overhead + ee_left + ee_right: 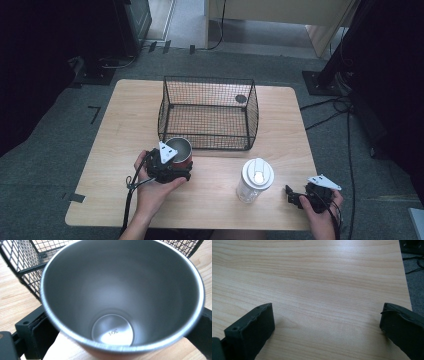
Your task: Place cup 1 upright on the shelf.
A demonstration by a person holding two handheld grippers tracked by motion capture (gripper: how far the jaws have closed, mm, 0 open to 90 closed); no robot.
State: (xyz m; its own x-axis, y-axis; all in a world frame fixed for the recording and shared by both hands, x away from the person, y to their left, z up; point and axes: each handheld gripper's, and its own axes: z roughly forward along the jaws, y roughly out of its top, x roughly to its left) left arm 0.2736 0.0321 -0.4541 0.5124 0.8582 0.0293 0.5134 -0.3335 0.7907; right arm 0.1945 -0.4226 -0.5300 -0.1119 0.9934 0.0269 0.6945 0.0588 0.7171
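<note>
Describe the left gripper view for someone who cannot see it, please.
An empty steel cup is seen from above, its shiny inside stamped 304 on the bottom. The left gripper's black fingers sit on either side of it. Behind the cup stands a black wire basket on a pale wooden table.

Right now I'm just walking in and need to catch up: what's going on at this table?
A person works with a gripper in each hand. The left gripper is closed on a steel cup, empty inside, just in front of the wire basket. The right gripper rests open near the table's front right corner, holding nothing. A clear bottle with a white lid stands between the two.
</note>
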